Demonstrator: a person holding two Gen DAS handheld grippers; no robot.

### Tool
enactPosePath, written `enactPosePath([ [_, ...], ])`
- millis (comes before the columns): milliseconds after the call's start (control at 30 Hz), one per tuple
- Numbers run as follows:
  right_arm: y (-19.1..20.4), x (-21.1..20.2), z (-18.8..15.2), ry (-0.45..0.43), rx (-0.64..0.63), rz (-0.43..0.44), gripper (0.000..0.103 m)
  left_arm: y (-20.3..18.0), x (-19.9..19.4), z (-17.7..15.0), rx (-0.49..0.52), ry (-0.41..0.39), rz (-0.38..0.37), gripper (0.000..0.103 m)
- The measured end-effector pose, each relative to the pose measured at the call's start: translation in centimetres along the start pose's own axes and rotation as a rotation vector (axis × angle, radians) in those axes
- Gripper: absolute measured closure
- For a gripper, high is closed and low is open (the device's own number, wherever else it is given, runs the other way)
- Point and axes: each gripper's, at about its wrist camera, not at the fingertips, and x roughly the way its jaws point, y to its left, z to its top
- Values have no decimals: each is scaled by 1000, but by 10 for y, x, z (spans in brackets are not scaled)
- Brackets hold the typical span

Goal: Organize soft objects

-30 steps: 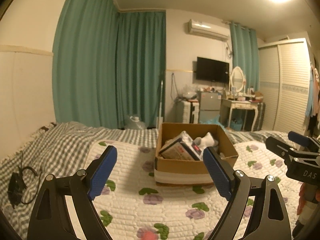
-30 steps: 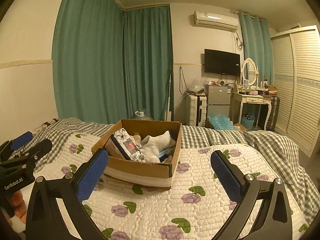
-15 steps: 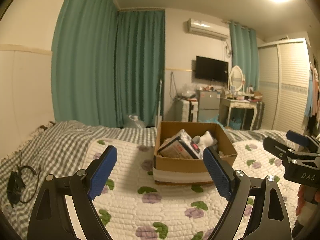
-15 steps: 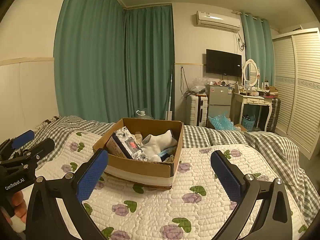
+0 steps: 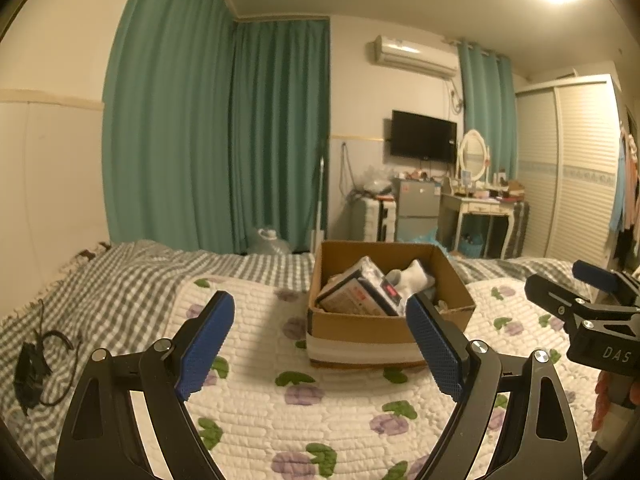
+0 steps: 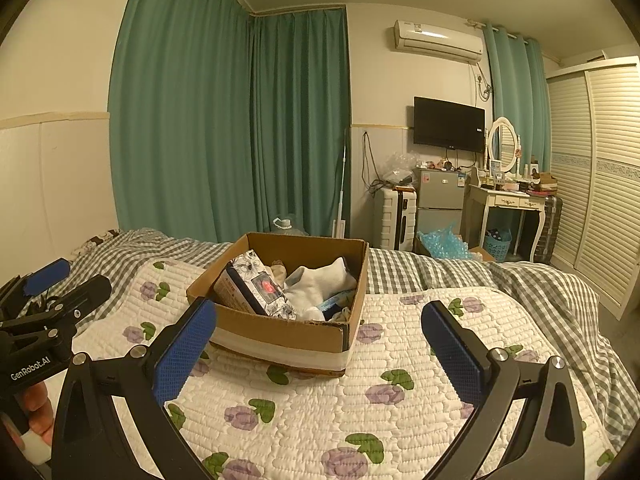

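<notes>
1. Nearest the lenses: left claw w/ blue pads spread wide, nothing between them; right claw likewise wide & empty. Both hover above the bed, not touching it.
2. Under & ahead of both: white quilted bedspread with purple flowers and green leaves, lying over a grey-white checked blanket.
3. Further on: open brown cardboard box with white tape band sits on the quilt, ahead of both claws & apart from them. From left claw it's fwd-right; from right claw fwd-left.
4. Inside box: floral-printed soft tissue pack leaning on the left side, white sock right of it, touching. More bits below, can't tell what.
5. Step, prob: reach into box for a soft item. Do it well: come in from above, pads clear of the cardboard rim, pinch sock mid-fabric, lift straight up so the pack isn't dragged along.
</notes>
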Motion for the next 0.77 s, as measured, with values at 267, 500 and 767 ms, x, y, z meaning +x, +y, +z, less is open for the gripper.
enactPosePath([
  [267,0,0,0,2,0,1,0,2,1,-1,-1,4,-4,14],
  [500,0,0,-1,3,2,0,0,3,2,-3,0,10,-7,14],
  [767,0,1,-4,7,3,-1,0,6,2,-3,-4,8,-3,14],
])
